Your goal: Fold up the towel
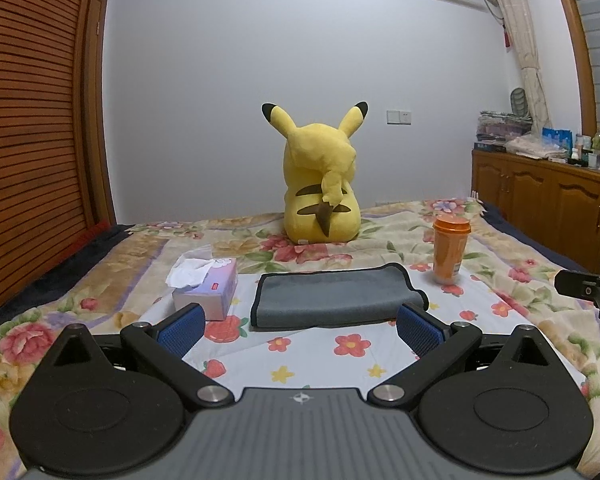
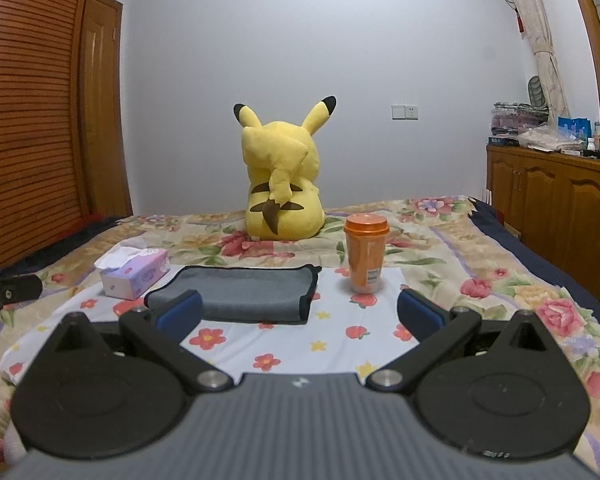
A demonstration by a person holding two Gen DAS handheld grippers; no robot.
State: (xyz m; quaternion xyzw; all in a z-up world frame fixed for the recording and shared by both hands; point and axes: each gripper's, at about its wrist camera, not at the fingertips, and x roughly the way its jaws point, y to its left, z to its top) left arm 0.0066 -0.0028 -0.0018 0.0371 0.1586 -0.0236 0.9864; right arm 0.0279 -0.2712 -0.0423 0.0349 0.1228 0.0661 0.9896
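A grey towel with a dark hem lies folded into a flat rectangle on the light flowered cloth on the bed; it also shows in the right wrist view. My left gripper is open and empty, hovering just in front of the towel, its blue pads wide apart. My right gripper is open and empty, in front of the towel's right end. Part of the right gripper shows at the right edge of the left wrist view.
A tissue box stands left of the towel, an orange lidded cup right of it. A yellow plush toy sits behind. A wooden wardrobe is on the left, a wooden cabinet on the right.
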